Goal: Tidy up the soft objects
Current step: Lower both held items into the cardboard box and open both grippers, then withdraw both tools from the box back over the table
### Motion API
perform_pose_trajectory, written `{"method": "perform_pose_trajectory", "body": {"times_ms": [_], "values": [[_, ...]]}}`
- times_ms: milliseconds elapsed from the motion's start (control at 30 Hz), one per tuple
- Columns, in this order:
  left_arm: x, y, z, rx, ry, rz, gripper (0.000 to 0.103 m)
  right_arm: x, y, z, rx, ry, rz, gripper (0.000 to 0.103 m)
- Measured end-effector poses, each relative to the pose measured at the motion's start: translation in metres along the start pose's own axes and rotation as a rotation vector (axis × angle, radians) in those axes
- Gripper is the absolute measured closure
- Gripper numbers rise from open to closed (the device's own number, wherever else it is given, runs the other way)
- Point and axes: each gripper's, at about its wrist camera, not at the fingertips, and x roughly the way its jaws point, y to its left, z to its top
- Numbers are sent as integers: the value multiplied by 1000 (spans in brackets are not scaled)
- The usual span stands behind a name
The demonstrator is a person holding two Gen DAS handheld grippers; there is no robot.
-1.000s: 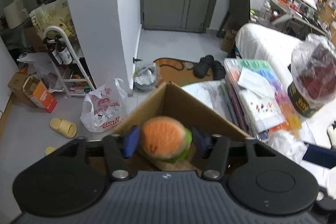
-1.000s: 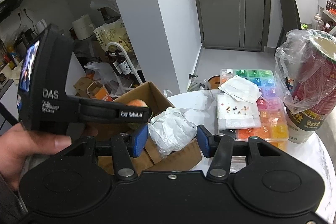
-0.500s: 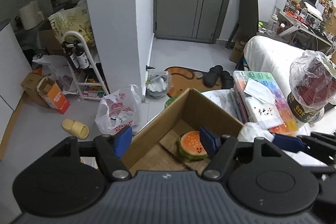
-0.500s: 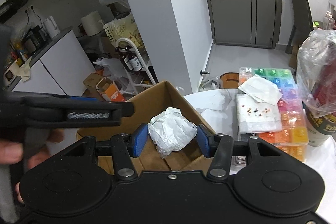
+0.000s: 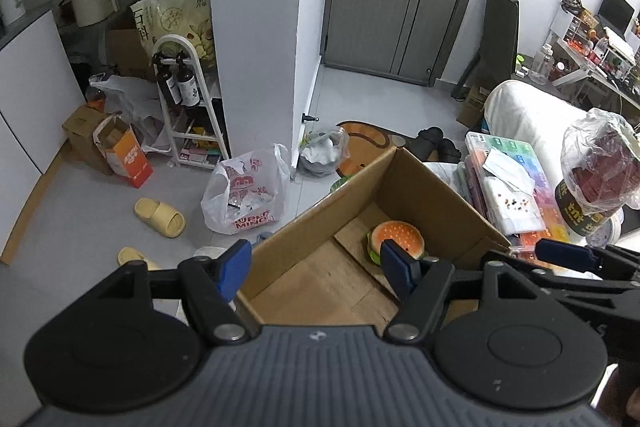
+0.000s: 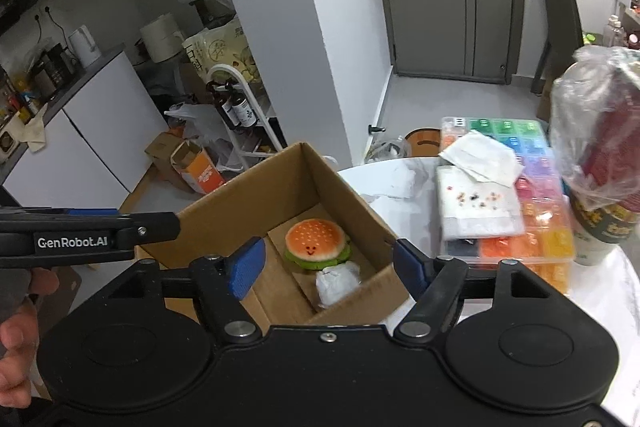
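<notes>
An open cardboard box [image 6: 240,195] stands on the white table. A plush burger [image 6: 316,242] lies on its floor, and a white crumpled soft object [image 6: 338,283] lies just in front of it. The burger also shows in the left wrist view [image 5: 398,238], inside the box [image 5: 432,195]. My left gripper [image 5: 316,269] is open and empty above the box's near left side. My right gripper [image 6: 328,267] is open and empty above the box, over the white object.
A colourful compartment organizer [image 6: 516,195] with white tissues on it lies right of the box. A tall cup wrapped in plastic [image 6: 600,155] stands at the far right. Bags, slippers and a bottle rack [image 5: 180,107] are on the floor beyond the table.
My left gripper opened, dropped the burger into the box and rose. My right gripper opened and the white object fell into the box beside the burger.
</notes>
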Motion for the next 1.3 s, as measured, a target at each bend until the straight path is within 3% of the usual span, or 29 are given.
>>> {"method": "perform_pose_trajectory", "body": {"times_ms": [100,167,367,500,667,1033,1300], "values": [[-8,-2,-7,3,-2,1,30,-11,-4,-5,6,-1,-5,30],[-13,-2,-12,-8,-5,-5,18,-20,-7,-8,4,-8,-7,24],[-29,-10,-27,3,-14,15,0,-49,-16,-19,11,-23,3,16],[-44,-20,-38,51,-28,18,0,-69,-24,-27,27,-34,9,6],[-66,-26,-48,46,-78,-6,0,-91,-33,-37,51,-54,12,0],[-102,-40,-69,91,-131,18,0,-137,-56,-59,90,-82,2,0],[-126,-45,-82,95,-116,16,0,-172,-64,-71,124,-108,20,0]]}}
